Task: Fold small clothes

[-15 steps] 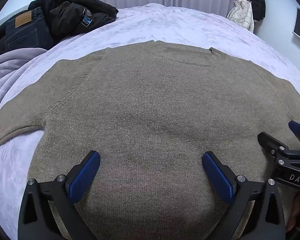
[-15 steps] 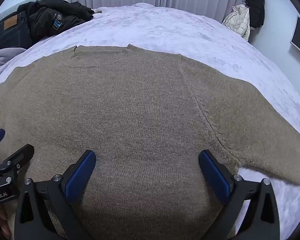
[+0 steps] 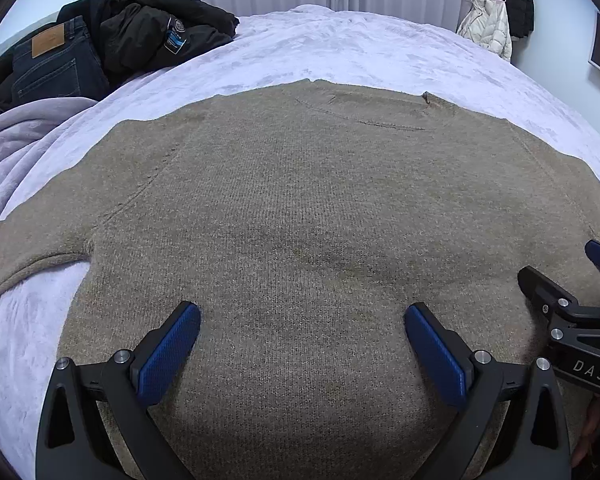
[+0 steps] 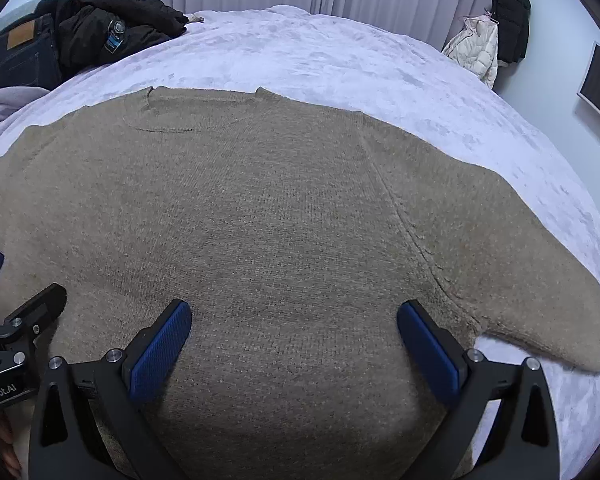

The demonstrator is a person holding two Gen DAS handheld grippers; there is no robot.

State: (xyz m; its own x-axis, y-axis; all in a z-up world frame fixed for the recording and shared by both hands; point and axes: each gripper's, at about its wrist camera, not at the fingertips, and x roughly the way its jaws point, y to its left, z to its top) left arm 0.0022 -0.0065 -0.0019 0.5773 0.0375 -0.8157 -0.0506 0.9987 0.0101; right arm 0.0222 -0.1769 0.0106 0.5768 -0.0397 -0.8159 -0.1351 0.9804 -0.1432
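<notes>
A tan knit sweater lies flat and spread out on the bed, neckline at the far side, both sleeves out to the sides; it also fills the right wrist view. My left gripper is open and empty, hovering over the sweater's lower body near the hem. My right gripper is open and empty, over the lower body beside the right sleeve seam. The right gripper also shows at the right edge of the left wrist view. The left gripper shows at the left edge of the right wrist view.
A lavender bedspread covers the bed. Dark jeans and a black jacket are piled at the far left, with a rumpled lilac blanket beside them. Coats hang at the far right wall.
</notes>
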